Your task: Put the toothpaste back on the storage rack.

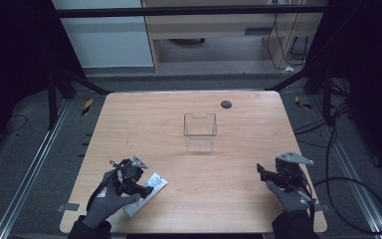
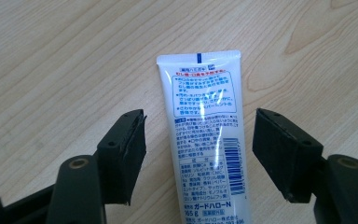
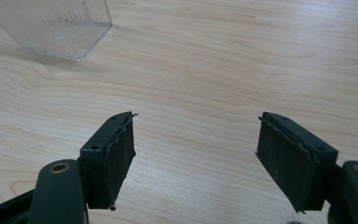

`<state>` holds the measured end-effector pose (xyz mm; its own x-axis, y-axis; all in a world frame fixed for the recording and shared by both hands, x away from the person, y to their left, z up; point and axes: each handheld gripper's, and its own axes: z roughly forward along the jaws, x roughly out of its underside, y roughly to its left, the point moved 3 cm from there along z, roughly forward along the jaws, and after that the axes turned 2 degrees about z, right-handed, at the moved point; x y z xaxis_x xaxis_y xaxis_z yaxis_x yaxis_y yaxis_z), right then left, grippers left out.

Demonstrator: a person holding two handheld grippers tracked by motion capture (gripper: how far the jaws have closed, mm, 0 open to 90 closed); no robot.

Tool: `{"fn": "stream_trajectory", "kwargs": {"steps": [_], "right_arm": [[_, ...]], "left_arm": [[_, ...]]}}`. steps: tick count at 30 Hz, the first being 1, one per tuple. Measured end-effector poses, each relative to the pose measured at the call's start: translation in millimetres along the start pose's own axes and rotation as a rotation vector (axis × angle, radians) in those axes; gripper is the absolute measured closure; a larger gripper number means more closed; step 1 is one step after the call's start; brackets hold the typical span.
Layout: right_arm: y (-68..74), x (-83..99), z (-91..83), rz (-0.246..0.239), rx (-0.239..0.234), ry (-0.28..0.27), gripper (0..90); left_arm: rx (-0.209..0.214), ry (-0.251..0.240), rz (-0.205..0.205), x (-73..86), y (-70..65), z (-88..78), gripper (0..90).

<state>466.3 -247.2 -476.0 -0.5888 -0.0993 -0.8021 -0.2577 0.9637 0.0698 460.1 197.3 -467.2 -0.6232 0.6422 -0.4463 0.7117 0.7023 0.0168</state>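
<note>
White tube (image 2: pixel 205 140) with blue print, red lettering; pale woodgrain table (image 2: pixel 51 60).

bare table (image 1: pixel 229 174) between grippers, clear container (image 1: pixel 199 132) standing mid-table, tube (image 1: pixel 149 191) front-left

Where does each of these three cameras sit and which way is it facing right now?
High view: above the person's side, looking forward and down on the table; both gloved hands enter from the bottom, left gripper at left, right gripper at right.
Left gripper view: rides the left gripper, looking down on a white tube lying between its open fingers.
Right gripper view: rides the right gripper, looking across bare wood toward the clear container; open fingers rise below.
Shared: high and left views show the tube; high and right, the container.
</note>
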Motion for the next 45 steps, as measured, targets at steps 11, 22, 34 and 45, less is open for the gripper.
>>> {"fn": "stream_trajectory", "kwargs": {"steps": [11, 22, 34, 45], "right_arm": [[0.0, -0.1, 1.1, -0.004, -0.003, 0.005, 27.4], [0.5, 0.3, 2.0, -0.008, -0.006, 0.014, 27.2], [0.6, 0.2, 2.6, -0.010, -0.005, 0.016, 27.1], [0.8, 0.1, 2.8, -0.009, -0.005, 0.017, 27.1]], "left_arm": [[0.012, 0.043, -0.002, -1.4, -2.8, 11.3, 34.8], [0.023, 0.082, -0.001, -1.5, -4.0, 22.0, 35.9], [0.015, 0.116, -0.001, -1.6, -5.0, 29.3, 38.0], [0.009, 0.141, -0.002, -1.8, -6.5, 35.2, 38.9]]}}
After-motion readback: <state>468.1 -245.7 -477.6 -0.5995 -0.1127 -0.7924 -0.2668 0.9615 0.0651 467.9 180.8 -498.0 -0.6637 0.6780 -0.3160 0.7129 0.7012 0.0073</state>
